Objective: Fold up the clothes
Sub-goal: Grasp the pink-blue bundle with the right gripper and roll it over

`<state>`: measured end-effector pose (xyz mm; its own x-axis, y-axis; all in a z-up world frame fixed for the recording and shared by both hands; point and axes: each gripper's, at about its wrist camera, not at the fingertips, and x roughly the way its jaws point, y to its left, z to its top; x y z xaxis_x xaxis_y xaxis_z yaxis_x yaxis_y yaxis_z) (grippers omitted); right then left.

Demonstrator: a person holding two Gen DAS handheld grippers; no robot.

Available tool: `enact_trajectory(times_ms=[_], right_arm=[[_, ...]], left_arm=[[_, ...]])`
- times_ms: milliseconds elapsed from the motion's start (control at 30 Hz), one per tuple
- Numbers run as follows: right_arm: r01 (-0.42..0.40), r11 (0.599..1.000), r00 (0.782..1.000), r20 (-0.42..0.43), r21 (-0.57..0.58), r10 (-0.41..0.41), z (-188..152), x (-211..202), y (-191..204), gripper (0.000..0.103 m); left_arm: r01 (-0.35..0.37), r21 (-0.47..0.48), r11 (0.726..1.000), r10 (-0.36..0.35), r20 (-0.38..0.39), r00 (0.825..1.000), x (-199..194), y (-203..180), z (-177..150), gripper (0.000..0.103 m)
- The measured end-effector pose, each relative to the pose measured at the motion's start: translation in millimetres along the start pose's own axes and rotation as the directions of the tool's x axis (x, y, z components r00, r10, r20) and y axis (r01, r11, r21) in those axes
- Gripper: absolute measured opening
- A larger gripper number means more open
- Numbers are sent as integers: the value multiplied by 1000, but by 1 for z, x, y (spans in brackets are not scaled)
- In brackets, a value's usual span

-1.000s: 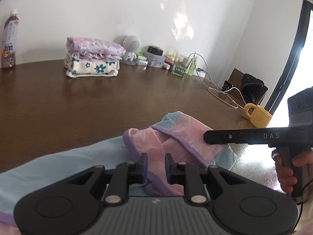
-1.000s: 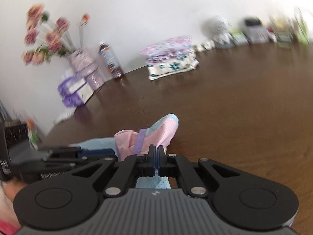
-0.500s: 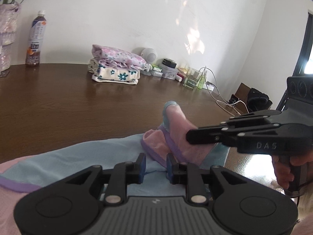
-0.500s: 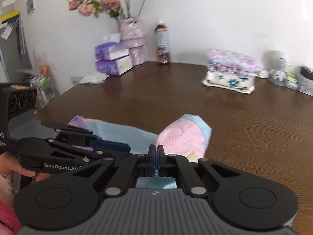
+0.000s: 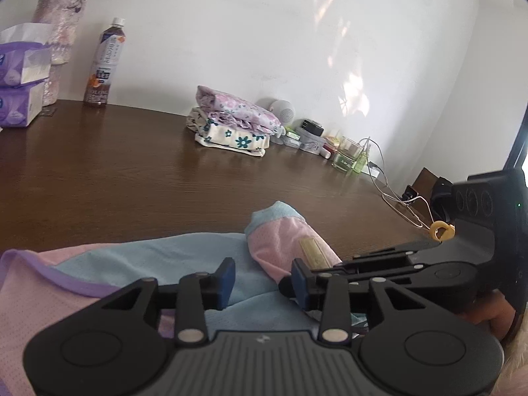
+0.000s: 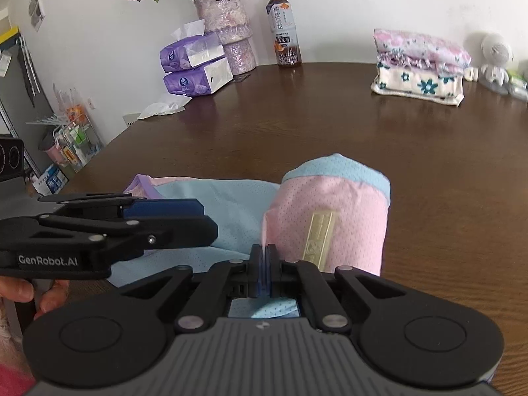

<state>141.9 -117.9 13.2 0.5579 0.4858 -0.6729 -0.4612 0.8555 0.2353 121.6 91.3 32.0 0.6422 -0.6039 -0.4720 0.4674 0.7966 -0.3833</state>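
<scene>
Left wrist view: left gripper (image 5: pixel 260 279), jaws apart and holding nothing, low over the garment (image 5: pixel 171 257), a pink and light-blue mesh piece with purple trim lying at the near edge of the table (image 5: pixel 132 171). One part of it, pink with a blue band and a gold label, stands raised just ahead of the right-hand finger. The right gripper (image 5: pixel 330 270) enters from the right, beside that raised part. A stack (image 5: pixel 231 128) of folded clothes sits well apart, near the wall. Right wrist view: right gripper (image 6: pixel 264 270), jaws together, pinching a pink edge of the garment (image 6: pixel 330 211) and holding the raised part up off the flat blue cloth. The left gripper (image 6: pixel 158 217) hovers to the left over the blue cloth. Step, as judged: a fold in progress, the lifted part carried by the right gripper. Next move calls for laying that part flat on the blue cloth with edges aligned, the cloth beneath kept from sliding.
</scene>
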Motion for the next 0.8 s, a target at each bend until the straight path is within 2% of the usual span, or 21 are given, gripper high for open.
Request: enact_trajectory(times_ms=[100, 133, 167, 233, 333, 400, 500, 533, 633, 800], right_arm=[[-26, 999, 1000, 11, 30, 26, -1, -1, -2, 11], [-41, 998, 999, 19, 47, 40, -1, -4, -4, 19], [-59, 996, 998, 41, 65, 56, -1, -10, -7, 27], [-98, 990, 991, 101, 100, 88, -2, -28, -13, 32], [-78, 991, 980, 192, 111, 55, -7, -60, -24, 32], [2, 994, 979, 201, 109, -24, -13, -73, -30, 32], [113, 987, 978, 164, 116, -131, -25, -75, -41, 32], [122, 985, 979, 149, 125, -140, -30, -74, -45, 32], [82, 987, 987, 129, 138, -100, -40, -72, -48, 32], [59, 994, 986, 148, 91, -72, -49, -83, -44, 32]], left_arm=[[-9, -18, 1000, 9, 6, 1000, -4, 4, -1, 38], [-11, -23, 1000, 11, 8, 1000, -5, 5, -1, 39], [-11, -27, 1000, 12, 10, 1000, -6, 6, -1, 39], [-12, -36, 999, 12, 14, 1000, -8, 7, -2, 41], [-2, -44, 999, 3, 12, 1000, -7, 6, -1, 42], [18, -40, 999, -17, 11, 1000, -4, 3, -1, 42], [59, -13, 998, -59, 4, 998, 1, -10, -1, 42], [76, 2, 997, -76, -1, 997, 4, -16, -2, 42], [115, 48, 992, -114, -38, 993, 11, -33, -6, 42], [123, 159, 980, -109, -96, 989, 14, -57, -17, 42]])
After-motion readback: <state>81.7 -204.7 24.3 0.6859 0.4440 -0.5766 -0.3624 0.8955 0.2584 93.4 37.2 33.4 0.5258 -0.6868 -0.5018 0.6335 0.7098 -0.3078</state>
